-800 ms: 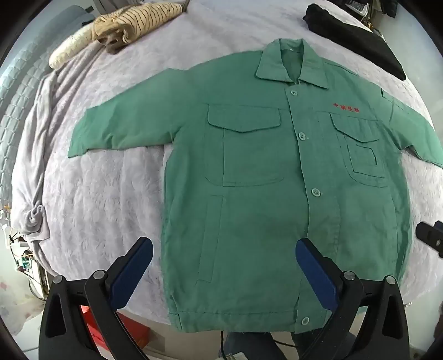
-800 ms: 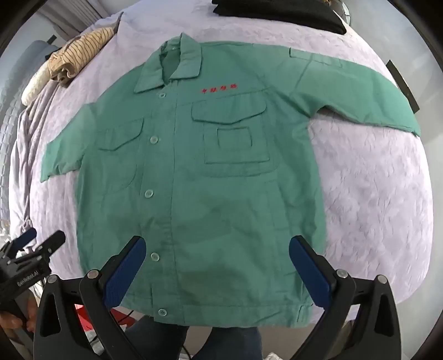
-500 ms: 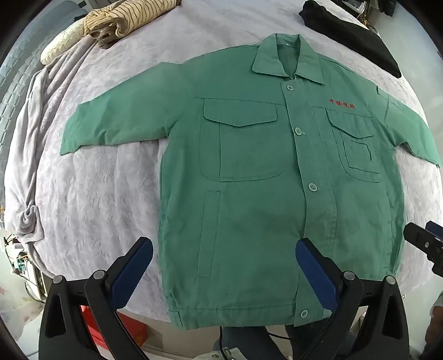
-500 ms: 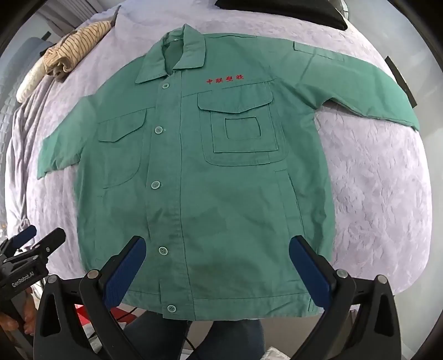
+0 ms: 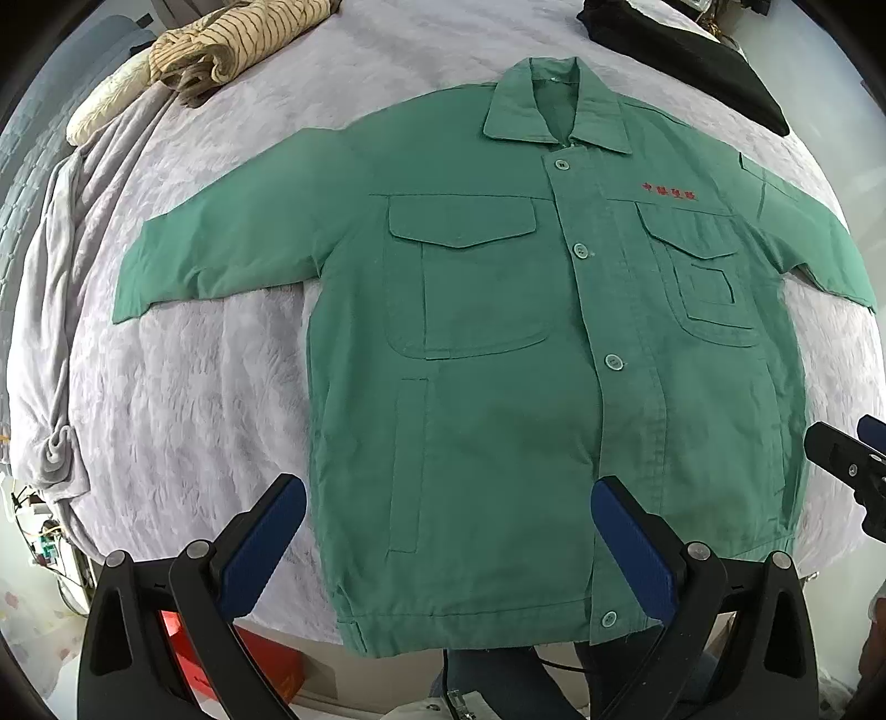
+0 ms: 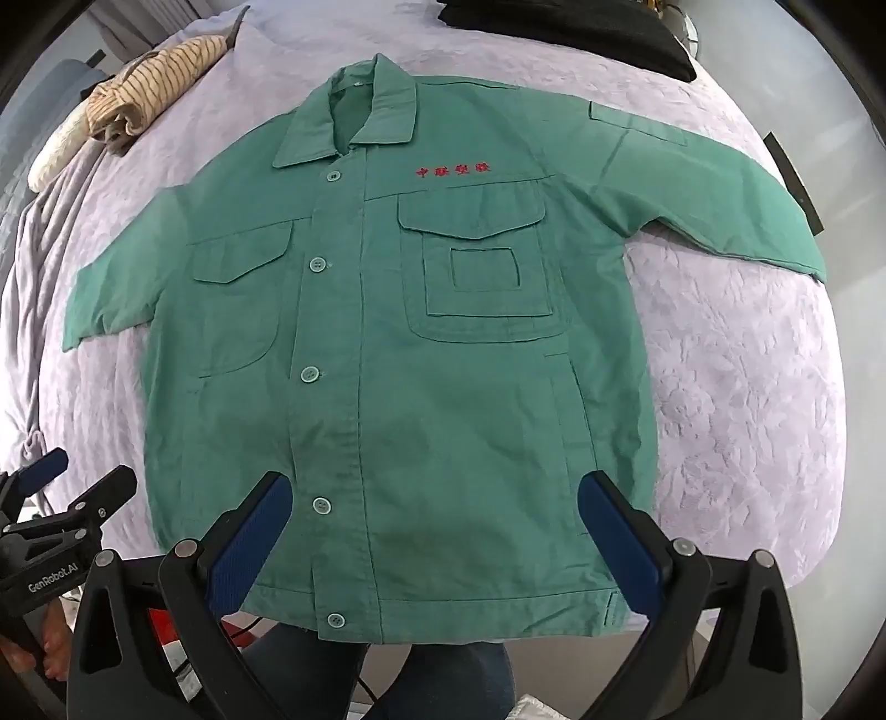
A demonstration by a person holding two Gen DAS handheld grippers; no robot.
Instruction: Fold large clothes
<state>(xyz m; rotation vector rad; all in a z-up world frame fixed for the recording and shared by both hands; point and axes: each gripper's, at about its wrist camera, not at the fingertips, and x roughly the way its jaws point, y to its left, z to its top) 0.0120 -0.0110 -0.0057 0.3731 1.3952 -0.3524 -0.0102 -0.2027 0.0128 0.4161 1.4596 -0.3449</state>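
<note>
Left wrist view: the green work jacket (image 5: 498, 387) lay flat and buttoned on the lilac bedspread (image 5: 194, 415), collar away from the camera, both sleeves spread outward, hem at the near edge of the bed. Compared with the pictures from under a second before, the jacket filled more of the frame and its hem sat closer to the blue pads, so the left gripper (image 5: 448, 545) had come lower toward the garment. Its fingers were spread to full width above the hem, with nothing between them and no contact with the cloth. The right gripper's tip (image 5: 847, 465) showed at the right edge. A striped garment (image 5: 232, 44) and a black garment (image 5: 692, 61) lay at the far side of the bed.

Right wrist view: the same approach was visible; the jacket appeared larger than before. The right gripper (image 6: 434, 540) was likewise spread wide over the hem, holding nothing. No fold had been started; judged from this, the task stood at the approach stage before a first grasp.

Writing: red embroidered characters (image 6: 454, 170) above the chest pocket were too small to read with confidence. The left gripper body (image 6: 50, 576) carried the label "GenRobot.AI".
</note>
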